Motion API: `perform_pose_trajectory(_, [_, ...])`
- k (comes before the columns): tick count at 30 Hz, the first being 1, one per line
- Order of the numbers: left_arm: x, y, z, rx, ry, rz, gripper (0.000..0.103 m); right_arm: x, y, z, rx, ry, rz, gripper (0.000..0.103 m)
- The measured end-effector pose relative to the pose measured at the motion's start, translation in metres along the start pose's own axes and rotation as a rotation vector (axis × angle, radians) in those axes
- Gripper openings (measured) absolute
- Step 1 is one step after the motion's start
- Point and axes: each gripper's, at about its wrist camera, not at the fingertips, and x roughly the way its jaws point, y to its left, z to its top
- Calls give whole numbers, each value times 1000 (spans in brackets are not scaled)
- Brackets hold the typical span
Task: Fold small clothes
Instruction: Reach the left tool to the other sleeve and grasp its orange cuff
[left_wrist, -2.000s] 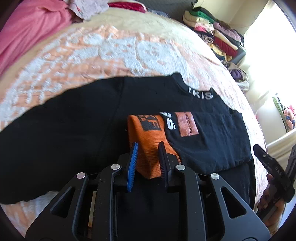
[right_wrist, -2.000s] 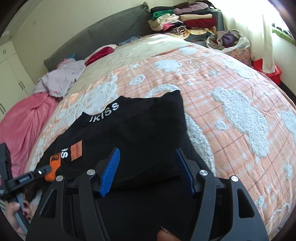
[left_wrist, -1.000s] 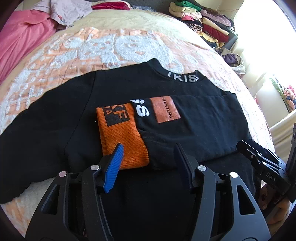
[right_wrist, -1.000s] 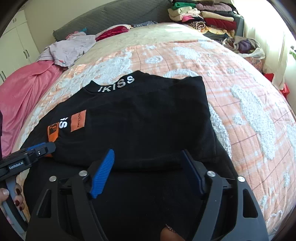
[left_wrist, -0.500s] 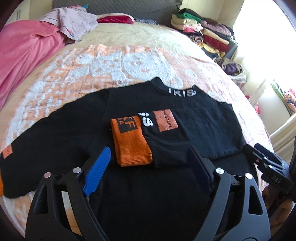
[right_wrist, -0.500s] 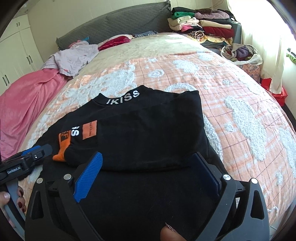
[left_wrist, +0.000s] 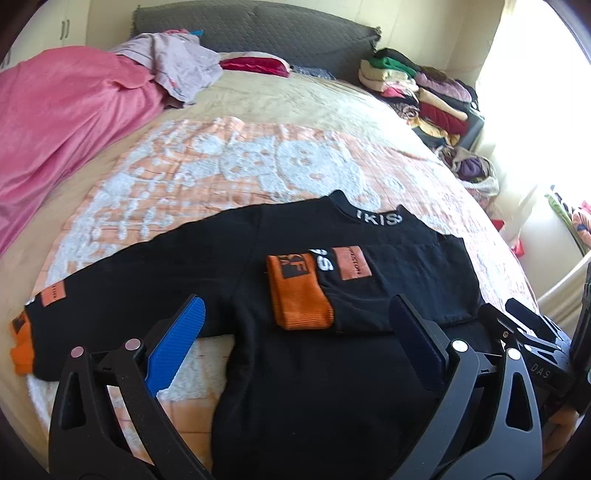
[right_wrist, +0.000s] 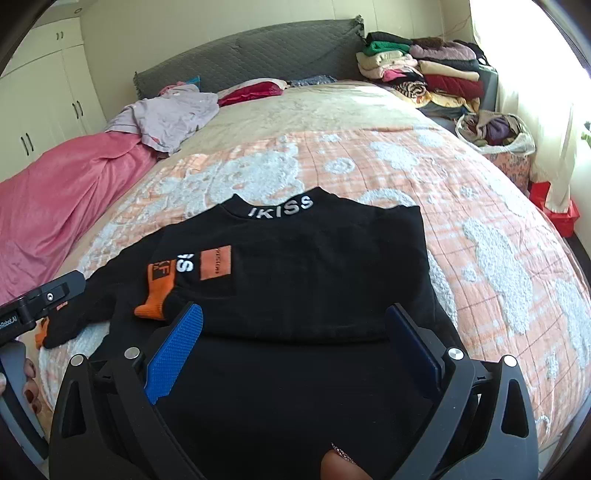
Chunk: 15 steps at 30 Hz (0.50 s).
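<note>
A wide bed (right_wrist: 369, 122) fills the room, spread with an orange and white quilt (right_wrist: 480, 221) and backed by a grey padded headboard (right_wrist: 251, 55). A pink blanket (right_wrist: 55, 192) lies along one side. White cupboard doors (right_wrist: 44, 96) stand against the cream wall. Bright daylight comes through a pale curtain (right_wrist: 535, 92), beside a stack of folded clothes (right_wrist: 424, 70).
</note>
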Motion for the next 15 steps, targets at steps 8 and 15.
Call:
perform_pose_trajectory(8, [-18,32,-4,-59,-24,35,93,-1,23,8,-32,-14,27,98])
perform_pose_trajectory(15, [-28,60,-7,-107,-37,76,93,0,51,15,-78,-19,68,98])
